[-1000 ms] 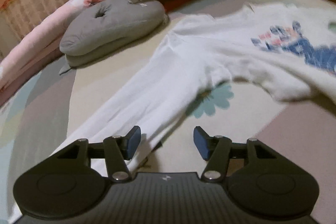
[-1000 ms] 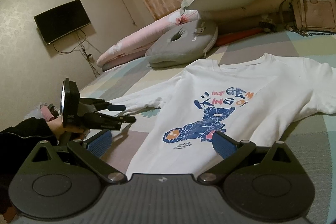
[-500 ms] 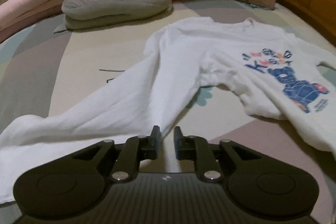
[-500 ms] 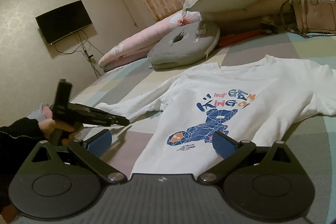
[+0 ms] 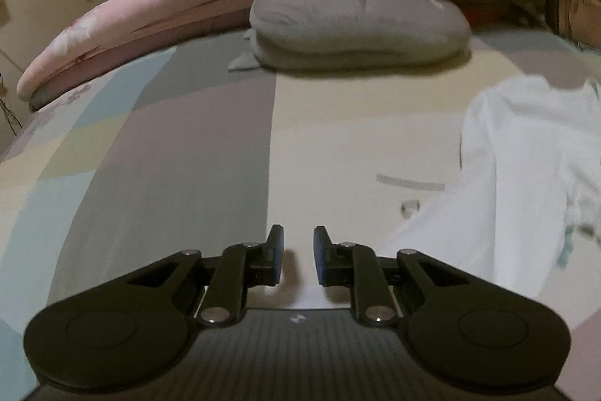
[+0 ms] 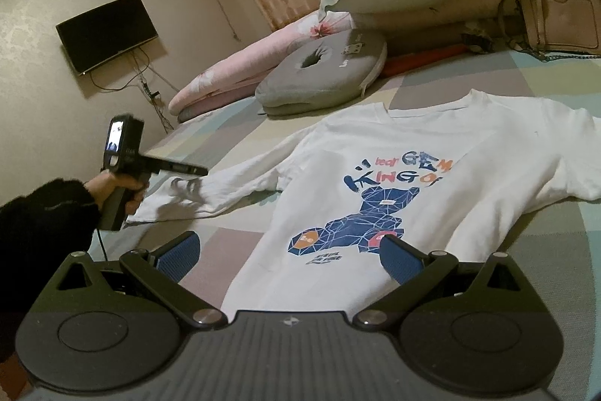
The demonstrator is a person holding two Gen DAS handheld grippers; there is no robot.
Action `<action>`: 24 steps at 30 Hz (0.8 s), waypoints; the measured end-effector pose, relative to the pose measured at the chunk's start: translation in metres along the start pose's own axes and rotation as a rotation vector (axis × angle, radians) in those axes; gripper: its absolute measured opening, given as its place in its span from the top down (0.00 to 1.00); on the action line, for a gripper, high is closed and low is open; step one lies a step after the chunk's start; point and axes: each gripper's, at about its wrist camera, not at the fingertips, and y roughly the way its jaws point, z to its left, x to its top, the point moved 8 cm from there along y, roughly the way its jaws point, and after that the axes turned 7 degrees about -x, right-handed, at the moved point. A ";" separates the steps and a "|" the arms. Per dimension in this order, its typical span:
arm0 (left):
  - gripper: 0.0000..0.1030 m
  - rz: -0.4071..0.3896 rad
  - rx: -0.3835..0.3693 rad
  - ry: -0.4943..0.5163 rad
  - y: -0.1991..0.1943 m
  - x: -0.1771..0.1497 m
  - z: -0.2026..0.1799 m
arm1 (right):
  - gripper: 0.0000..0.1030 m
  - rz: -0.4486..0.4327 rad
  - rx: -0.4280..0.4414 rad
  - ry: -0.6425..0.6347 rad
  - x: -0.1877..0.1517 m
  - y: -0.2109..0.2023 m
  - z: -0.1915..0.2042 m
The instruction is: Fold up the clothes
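Shirt (image 6: 432,175) lay flat, print up, unfolded, below the grey cushion (image 6: 323,74). Left gripper (image 5: 297,256), jaws narrowly apart and empty, hovered beside its sleeve (image 6: 225,183); right gripper (image 6: 289,250) gaped over its hem. Likely next: pinching that sleeve.

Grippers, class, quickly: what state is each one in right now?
Left gripper: narrowly open, holding nothing, beside the sleeve.
Right gripper: wide open, empty, over the shirt hem.

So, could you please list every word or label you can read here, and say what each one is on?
"bear GEM" over "KING OF": white shirt, chest print, partly guessed.
Small print under the bear: too small.
Tag on the grey cushion: unreadable.
Left gripper screen: blurred.
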 end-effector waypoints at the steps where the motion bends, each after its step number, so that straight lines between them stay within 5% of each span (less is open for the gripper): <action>1: 0.82 0.006 -0.001 0.006 0.000 -0.005 0.000 | 0.00 0.000 0.001 0.002 0.000 0.000 0.000; 11: 0.78 0.005 0.000 0.108 -0.032 -0.032 0.004 | 0.00 0.010 -0.008 -0.003 -0.003 0.004 -0.001; 16: 0.49 0.029 -0.022 0.147 -0.023 -0.026 0.013 | 0.00 0.013 -0.012 0.000 -0.004 0.005 -0.003; 20: 0.48 0.077 -0.048 0.194 -0.010 -0.030 0.010 | 0.00 0.017 -0.015 -0.002 -0.004 0.006 -0.003; 21: 0.50 0.082 -0.054 0.186 -0.009 -0.029 0.009 | 0.00 0.018 -0.016 -0.003 -0.005 0.006 -0.003; 23: 0.73 0.075 -0.045 0.158 -0.007 -0.023 0.012 | 0.00 0.020 -0.017 -0.004 -0.005 0.006 -0.003; 24: 0.92 0.067 -0.036 0.146 -0.006 -0.020 0.014 | 0.00 0.021 -0.017 -0.005 -0.005 0.006 -0.003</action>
